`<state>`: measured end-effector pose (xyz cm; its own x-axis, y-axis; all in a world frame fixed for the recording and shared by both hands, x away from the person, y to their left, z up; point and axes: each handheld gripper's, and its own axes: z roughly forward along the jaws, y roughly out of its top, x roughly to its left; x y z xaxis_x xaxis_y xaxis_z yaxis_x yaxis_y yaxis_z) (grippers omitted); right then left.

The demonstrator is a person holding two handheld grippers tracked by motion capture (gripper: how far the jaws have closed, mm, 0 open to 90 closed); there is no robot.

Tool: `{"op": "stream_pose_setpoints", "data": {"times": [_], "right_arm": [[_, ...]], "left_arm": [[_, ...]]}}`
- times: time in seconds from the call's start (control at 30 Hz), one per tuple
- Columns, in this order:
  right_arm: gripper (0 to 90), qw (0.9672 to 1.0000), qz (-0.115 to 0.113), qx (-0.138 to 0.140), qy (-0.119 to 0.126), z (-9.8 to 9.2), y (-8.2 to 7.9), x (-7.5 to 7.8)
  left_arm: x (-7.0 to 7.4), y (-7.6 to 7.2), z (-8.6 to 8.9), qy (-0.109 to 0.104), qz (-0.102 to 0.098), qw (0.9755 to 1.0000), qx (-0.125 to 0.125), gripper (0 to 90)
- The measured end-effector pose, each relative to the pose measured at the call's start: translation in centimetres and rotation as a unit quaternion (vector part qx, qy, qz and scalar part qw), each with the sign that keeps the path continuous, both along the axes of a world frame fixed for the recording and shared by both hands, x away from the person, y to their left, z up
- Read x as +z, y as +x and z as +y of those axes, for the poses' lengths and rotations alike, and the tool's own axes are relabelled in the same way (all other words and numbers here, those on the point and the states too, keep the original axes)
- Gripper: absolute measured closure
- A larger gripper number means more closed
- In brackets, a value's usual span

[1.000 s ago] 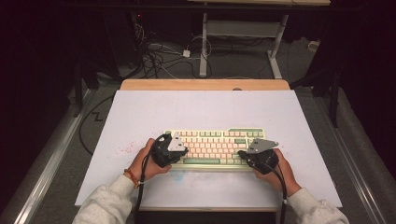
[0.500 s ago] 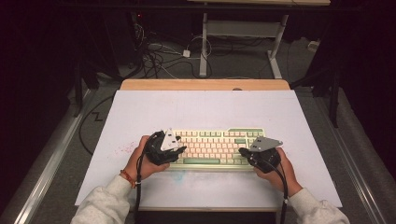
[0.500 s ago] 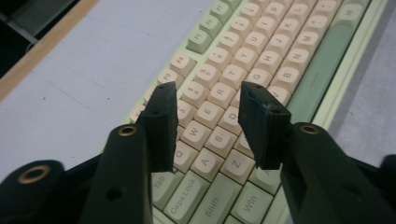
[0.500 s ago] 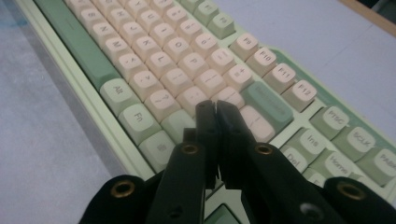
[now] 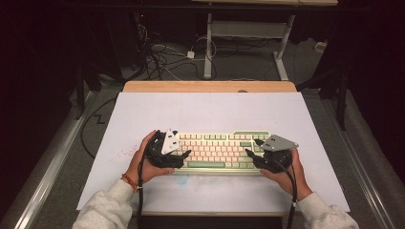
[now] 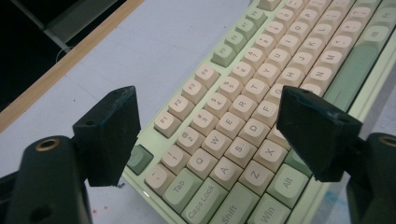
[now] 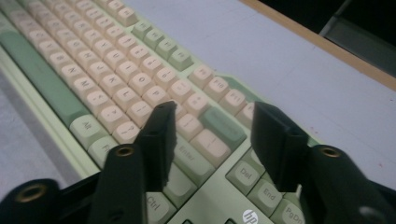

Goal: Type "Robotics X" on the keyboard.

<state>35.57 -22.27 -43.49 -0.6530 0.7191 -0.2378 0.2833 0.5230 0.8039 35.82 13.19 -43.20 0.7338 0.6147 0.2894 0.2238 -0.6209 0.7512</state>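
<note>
letting go of the keyboard, flat on the near middle of the white mat. left gripper at its left end, right gripper at its right end, both just opening wide, clamping nothing. hands low, tilted inward. next, probably: backing off without nudging keys.

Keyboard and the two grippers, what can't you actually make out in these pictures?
- Keyboard: key legends too small in the high view; both its ends sit under the left gripper and right gripper.
- Left gripper view: the frame edges cut off the keyboard's right half.
- Right gripper view: the fingers cover several keys, and far legends blur.
</note>
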Motion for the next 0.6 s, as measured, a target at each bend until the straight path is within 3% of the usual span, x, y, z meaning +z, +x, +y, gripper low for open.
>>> {"op": "stream_pose_setpoints", "data": {"times": [0.1,0.2,0.33,0.6], "right_arm": [[30.7,0.9997,-0.016,-0.014,0.015,0.0,-0.1,0.2],[22.1,0.999,-0.026,-0.027,0.023,0.0,-0.2,0.2],[21.4,0.9989,-0.029,-0.023,0.031,0.0,-0.4,0.4],[21.1,0.9983,-0.047,-0.023,0.026,0.0,-1.0,0.8]], "left_arm": [[0.0,-0.1,0.0,0.001,-0.003,1.0,0.0,17.9],[-0.1,-0.2,-0.1,0.006,-0.01,0.9999,0.002,17.2],[-0.1,-0.5,-0.2,0.02,-0.021,0.9996,0.003,16.1],[0.1,-1.2,0.6,0.024,-0.035,0.9991,0.004,16.2]]}}
